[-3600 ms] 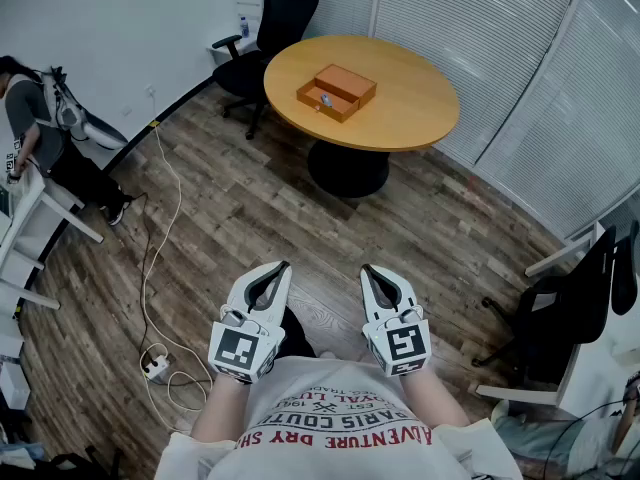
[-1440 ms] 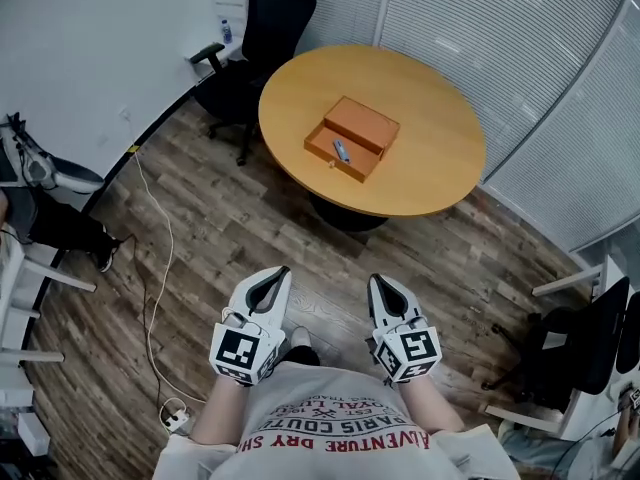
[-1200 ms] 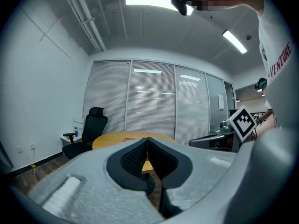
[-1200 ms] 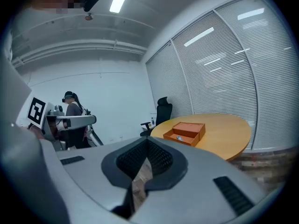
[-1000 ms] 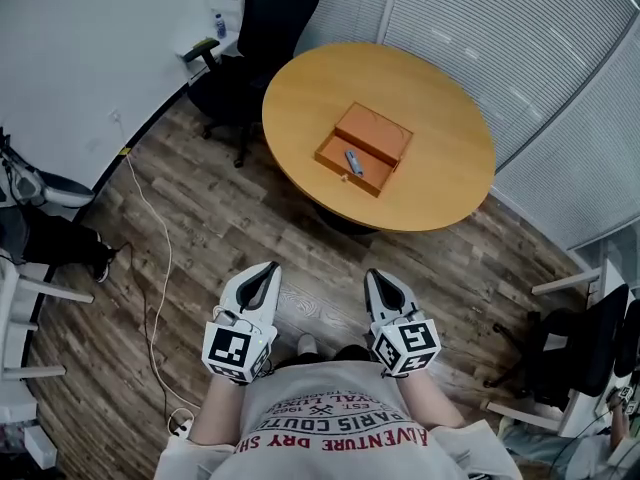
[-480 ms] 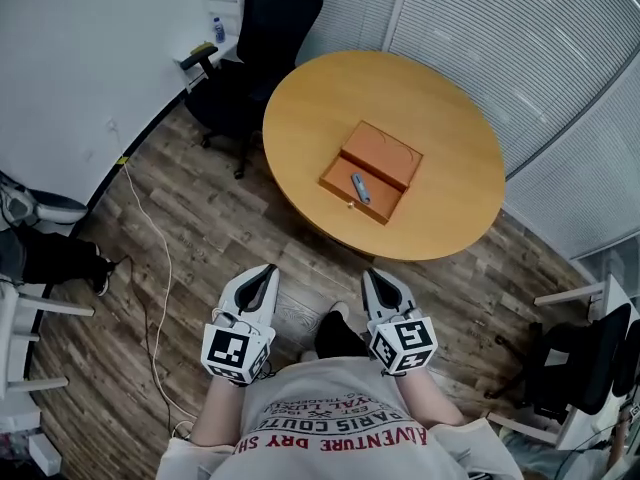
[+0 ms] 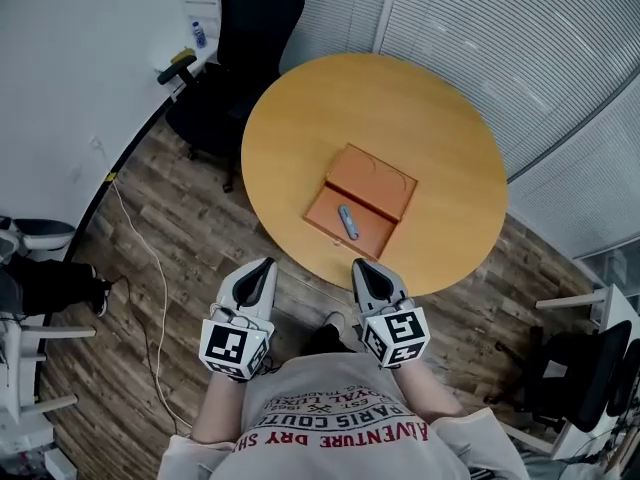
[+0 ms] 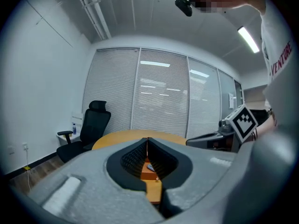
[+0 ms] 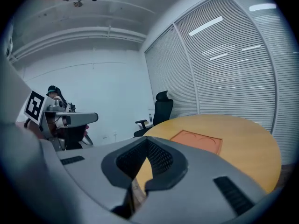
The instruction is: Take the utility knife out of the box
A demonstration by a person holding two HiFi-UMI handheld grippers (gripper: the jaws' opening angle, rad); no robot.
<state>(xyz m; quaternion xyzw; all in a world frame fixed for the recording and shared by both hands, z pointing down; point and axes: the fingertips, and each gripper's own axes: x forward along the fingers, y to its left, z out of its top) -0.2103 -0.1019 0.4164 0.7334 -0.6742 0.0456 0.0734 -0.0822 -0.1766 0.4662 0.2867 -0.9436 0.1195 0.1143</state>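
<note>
1. Round light-wood table (image 7: 430, 108) stands on the plank wood floor (image 7: 190, 218), right ahead of the person; its near edge is just beyond both gripper tips.
2. Flat orange box (image 7: 322, 214) lies open near the table's middle, a bit toward the near edge. Its lid (image 7: 372, 182) is folded back flat on the far side.
3. Small grey utility knife (image 7: 347, 221) lies inside the box's open tray, roughly along the centre, slightly angled. Nothing touches it.
4. L gripper (image 7: 264, 266): white body w/ marker cube, held low over the floor, short of the table. Jaws fully together in the left gripper view, tips meeting, nothing between them. Box and knife show beyond, through the gap below the tips.
5. R gripper (image 7: 360, 268): same build, beside the L one, apart from it, tip at the table's near edge. Jaws pressed together, empty. In the right gripper view the orange lid sits well ahead on the tabletop.
6. Black office chair (image 7: 240, 38) stands behind the table at far left, by the white wall.
7. White cable (image 7: 150, 258) trails across the floor at left.
8. Grey slatted blinds (image 7: 520, 38) cover the far and right-hand walls.
</note>
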